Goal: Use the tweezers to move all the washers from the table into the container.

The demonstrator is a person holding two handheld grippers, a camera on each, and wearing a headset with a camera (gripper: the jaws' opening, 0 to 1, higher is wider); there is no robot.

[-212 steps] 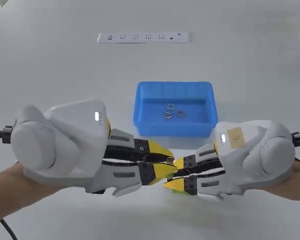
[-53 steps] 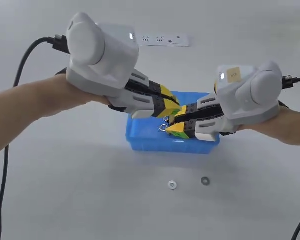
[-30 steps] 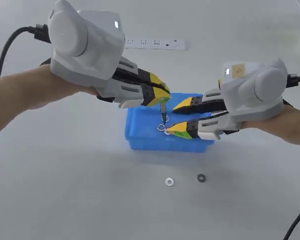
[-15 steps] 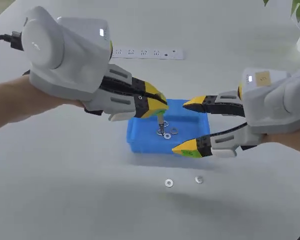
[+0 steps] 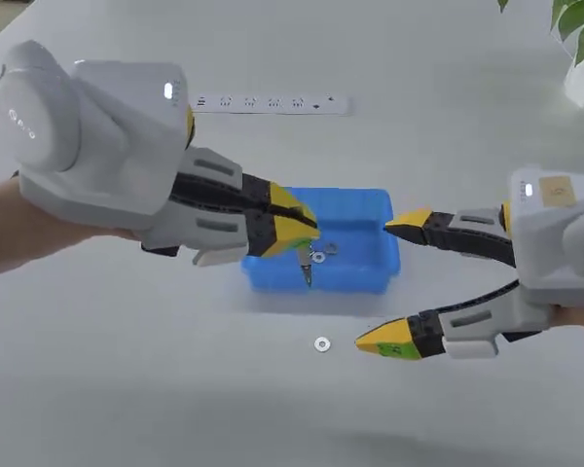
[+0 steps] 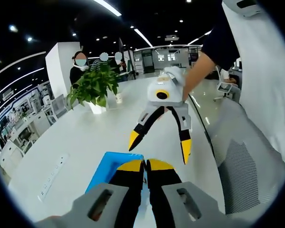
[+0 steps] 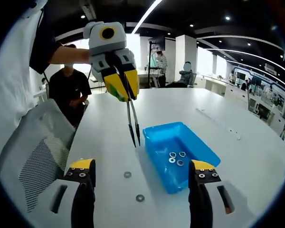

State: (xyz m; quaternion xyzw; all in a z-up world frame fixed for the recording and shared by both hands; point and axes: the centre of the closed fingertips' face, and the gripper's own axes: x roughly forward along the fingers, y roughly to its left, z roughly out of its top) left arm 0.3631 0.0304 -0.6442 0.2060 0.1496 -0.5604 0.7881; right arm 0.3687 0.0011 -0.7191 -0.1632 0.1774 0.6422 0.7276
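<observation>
Your left gripper [image 5: 305, 226] has its jaws clenched on the tweezers [image 5: 305, 268], which hang point-down from the yellow tips. The ends of the tweezers sit at the near wall of the blue container [image 5: 380, 204]. In the right gripper view the tweezers' ends are close together beside the container's corner, above the bench [image 5: 127, 370]. Your right gripper [image 5: 382, 284] is held to the right of the container with its jaws released and spread wide. One jaw is level with the container's right wall and the other is low over the bench in front of it. Three washers [image 7: 175, 157] lie together on the container's floor. Two loose washers [image 7: 127, 175] lie on the bench in front of the container, apart from each other. In the head view, one of them sits just left of your right gripper's lower jaw. A white power strip [image 5: 273, 102] lies on the bench beyond the container, and a leafy plant [image 5: 579, 24] stands at the far right.
</observation>
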